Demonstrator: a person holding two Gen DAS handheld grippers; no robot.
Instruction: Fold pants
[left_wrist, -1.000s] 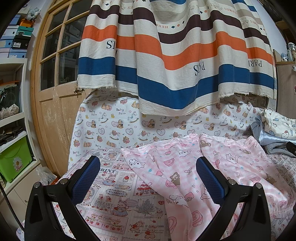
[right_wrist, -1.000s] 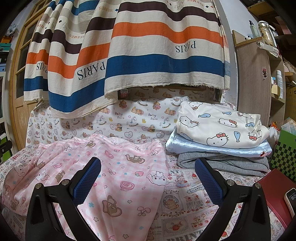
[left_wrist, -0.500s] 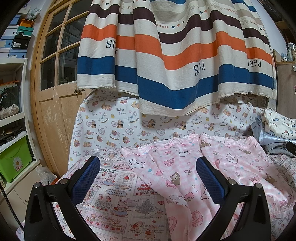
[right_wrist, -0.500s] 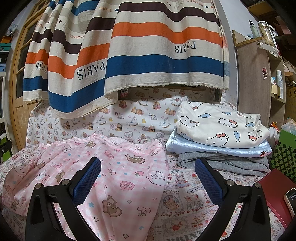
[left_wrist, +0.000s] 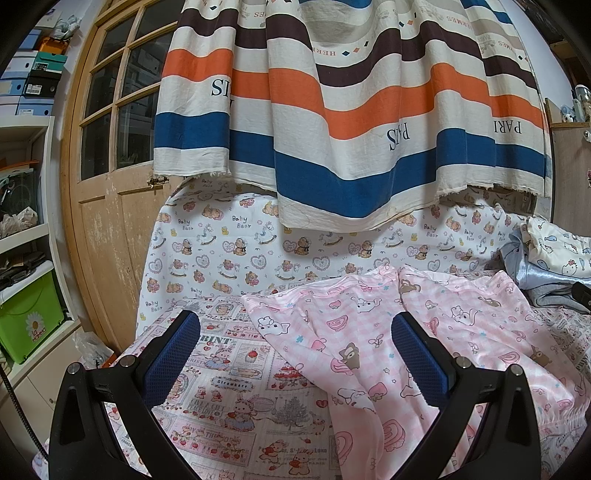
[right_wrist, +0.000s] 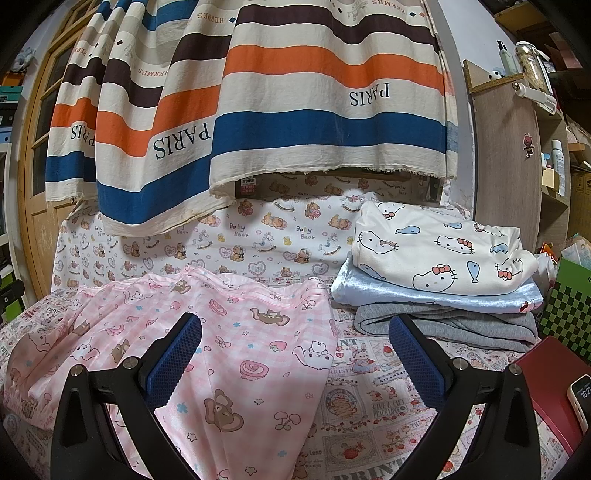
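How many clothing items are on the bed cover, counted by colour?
Pink pants: 1
White cat-print garment: 1
Light blue garment: 1
Grey garment: 1
Total: 4

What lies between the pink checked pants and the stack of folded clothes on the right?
In the right wrist view, only a narrow strip of the printed cartoon sheet shows between the pink checked pants and the stack of folded clothes; nothing lies on it.

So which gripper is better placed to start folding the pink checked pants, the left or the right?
Probably the right gripper: it hangs open with the pink checked pants filling the space under its fingers. The open left gripper sits half over the bare printed sheet.
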